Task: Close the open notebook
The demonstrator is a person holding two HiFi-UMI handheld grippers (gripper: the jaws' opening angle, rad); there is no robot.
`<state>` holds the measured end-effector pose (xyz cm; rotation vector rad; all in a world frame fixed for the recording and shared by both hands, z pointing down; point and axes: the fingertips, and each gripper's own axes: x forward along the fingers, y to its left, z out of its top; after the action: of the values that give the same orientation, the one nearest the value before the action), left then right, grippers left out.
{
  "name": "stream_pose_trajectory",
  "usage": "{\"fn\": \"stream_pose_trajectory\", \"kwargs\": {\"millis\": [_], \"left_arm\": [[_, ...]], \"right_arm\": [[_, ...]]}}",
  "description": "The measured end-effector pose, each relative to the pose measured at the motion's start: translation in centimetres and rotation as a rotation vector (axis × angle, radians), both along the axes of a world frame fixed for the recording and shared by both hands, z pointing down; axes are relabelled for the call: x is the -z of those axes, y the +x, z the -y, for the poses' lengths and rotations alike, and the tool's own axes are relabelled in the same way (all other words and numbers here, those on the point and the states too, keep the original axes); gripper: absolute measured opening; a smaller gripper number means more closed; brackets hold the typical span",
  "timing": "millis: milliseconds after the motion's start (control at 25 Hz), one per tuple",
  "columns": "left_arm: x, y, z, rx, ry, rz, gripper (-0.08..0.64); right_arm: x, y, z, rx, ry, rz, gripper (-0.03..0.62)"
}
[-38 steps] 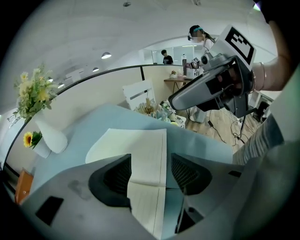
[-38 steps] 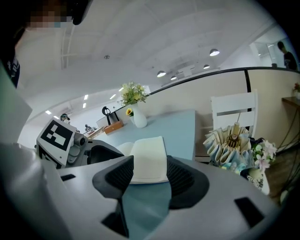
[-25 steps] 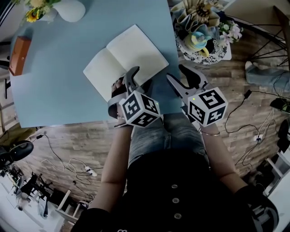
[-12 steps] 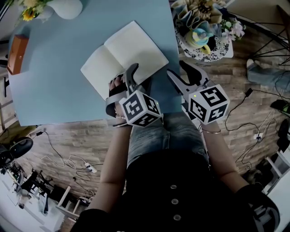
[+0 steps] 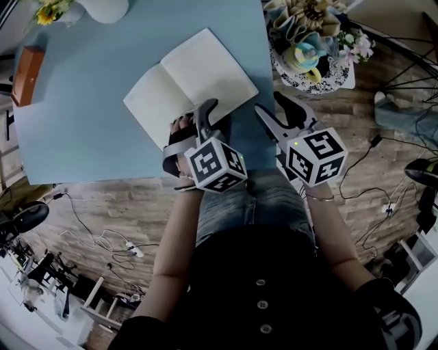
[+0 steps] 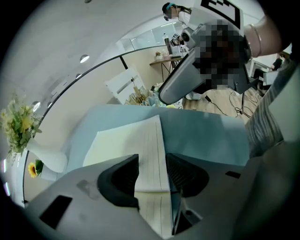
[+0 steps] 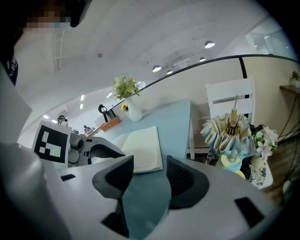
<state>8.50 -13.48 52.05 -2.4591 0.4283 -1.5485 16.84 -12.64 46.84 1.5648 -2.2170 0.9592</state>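
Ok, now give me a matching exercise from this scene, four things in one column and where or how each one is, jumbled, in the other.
Things:
1. notebook
2. left claw
3. right claw
4. vase

Places or states:
A. over bare table, nothing between its jaws
B. at the table's far corner
C. lying open, pages up
D. jaws astride a page edge

Pairs: 1-C, 2-D, 3-A, 4-B.

Note: the left claw's jaws have just been closing, with the notebook's near edge between them.

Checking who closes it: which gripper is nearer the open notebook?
Left. The left gripper is at the notebook's near edge, a page edge between its jaws, which have just been closing. The right gripper hovers beside it over the blue table, clear of the notebook.
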Motion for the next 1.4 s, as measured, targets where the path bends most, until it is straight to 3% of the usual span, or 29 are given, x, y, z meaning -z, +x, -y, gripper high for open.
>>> {"fn": "stream_pose_trajectory", "kwargs": {"millis": [200, 480, 1400], "left_arm": [[0.1, -0.2, -0.5, -0.018, -0.003, -0.016, 0.127], [0.9, -0.6, -0.2, -0.026, 0.027, -0.031, 0.090], [3.2, -0.7, -0.2, 0.032, 0.049, -0.149, 0.063]], "right_arm": [[-0.2, -0.4, 0.0, 0.004, -0.005, 0.001, 0.209], [-0.4, -0.9, 0.1, 0.012, -0.010, 0.026, 0.209], [-1.7, -1.5, 2.9, -0.137, -0.126, 0.358, 0.221]]}}
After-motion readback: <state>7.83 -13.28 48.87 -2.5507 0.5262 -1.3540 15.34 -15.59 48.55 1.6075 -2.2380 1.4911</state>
